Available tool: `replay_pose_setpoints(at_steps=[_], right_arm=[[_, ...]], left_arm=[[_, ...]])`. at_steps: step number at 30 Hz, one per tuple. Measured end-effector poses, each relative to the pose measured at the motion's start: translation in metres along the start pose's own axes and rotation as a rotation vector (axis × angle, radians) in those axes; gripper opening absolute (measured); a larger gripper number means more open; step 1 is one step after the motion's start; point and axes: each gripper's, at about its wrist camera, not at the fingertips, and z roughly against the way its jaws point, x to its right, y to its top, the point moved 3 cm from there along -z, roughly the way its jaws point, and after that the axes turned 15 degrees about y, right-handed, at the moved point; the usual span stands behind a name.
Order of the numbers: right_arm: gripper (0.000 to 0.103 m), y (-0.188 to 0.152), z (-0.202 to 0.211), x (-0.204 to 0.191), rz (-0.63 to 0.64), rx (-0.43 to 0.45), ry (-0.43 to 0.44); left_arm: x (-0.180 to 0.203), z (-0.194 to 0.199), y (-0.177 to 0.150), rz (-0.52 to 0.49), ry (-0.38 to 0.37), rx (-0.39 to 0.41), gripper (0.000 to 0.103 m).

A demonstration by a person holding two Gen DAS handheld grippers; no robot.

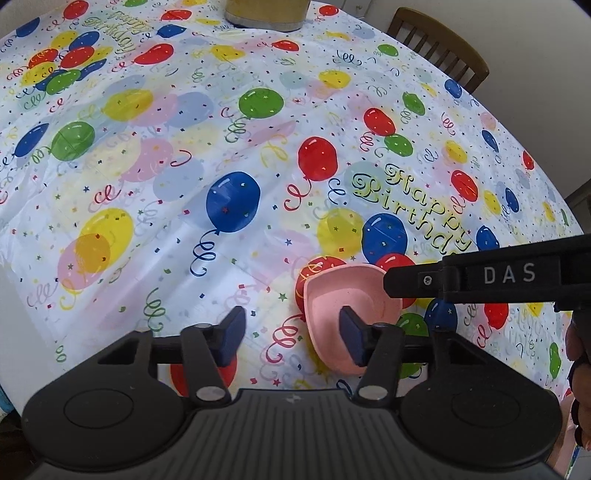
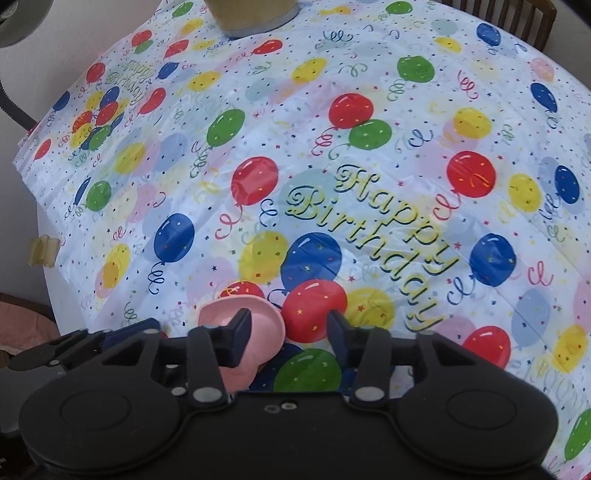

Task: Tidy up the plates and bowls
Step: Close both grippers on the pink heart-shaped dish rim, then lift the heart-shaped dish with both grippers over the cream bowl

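Pink bowl: small, pale pink plastic, heart-like rim; sits near table edge on balloon-print "Happy Birthday" tablecloth, w/ both tools converging on it.
Left gripper: jaws partly apart; right pad sits inside bowl, left pad outside over bare cloth. No pinch seen, so nothing held.
Right gripper: jaws partly apart; left pad over bowl's interior, right pad beyond rim over red balloon. Rim lies between pads; contact can't be told.
Why so: prob. each tool straddles one side of rim, to lift bowl by its wall.
Far edge: tan container, wooden chair behind table.
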Motion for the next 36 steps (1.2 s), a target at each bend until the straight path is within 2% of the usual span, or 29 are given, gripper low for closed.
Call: replay_pose_setpoints(at_steps=[3,4,5,7,8,11,14,22,36], right_arm=[[0.023,0.000,-0.006,-0.002,0.011,-0.017,0.013],[0.019,0.000,-0.008,-0.002,0.014,-0.022,0.012],[0.017,0.000,-0.009,-0.002,0.015,-0.027,0.014],[0.012,0.000,-0.012,-0.003,0.019,-0.034,0.015],[0.011,0.000,-0.012,-0.004,0.023,-0.036,0.013],[0.003,-0.001,-0.014,-0.005,0.032,-0.042,0.006],[0.001,-0.001,-0.014,-0.006,0.046,-0.036,-0.014],[0.001,-0.003,0.003,-0.014,0.065,0.003,-0.022],[0.001,-0.019,0.074,-0.037,0.082,0.132,-0.039]], left_arm=[[0.002,-0.003,0.001,-0.001,-0.008,0.000,0.041],[0.004,-0.003,0.001,-0.008,-0.013,0.001,0.035],[0.004,-0.004,0.001,-0.010,-0.017,-0.001,0.030],[0.006,-0.004,0.002,-0.010,-0.018,0.001,0.026],[0.007,-0.003,0.002,-0.016,-0.019,0.004,0.019],[0.010,-0.002,0.003,-0.031,-0.011,0.010,0.014],[0.010,-0.002,0.004,-0.038,-0.002,0.008,0.009],[0.012,0.021,0.013,-0.047,-0.004,0.043,0.008],[0.029,0.092,0.014,-0.123,-0.072,0.127,0.008]])
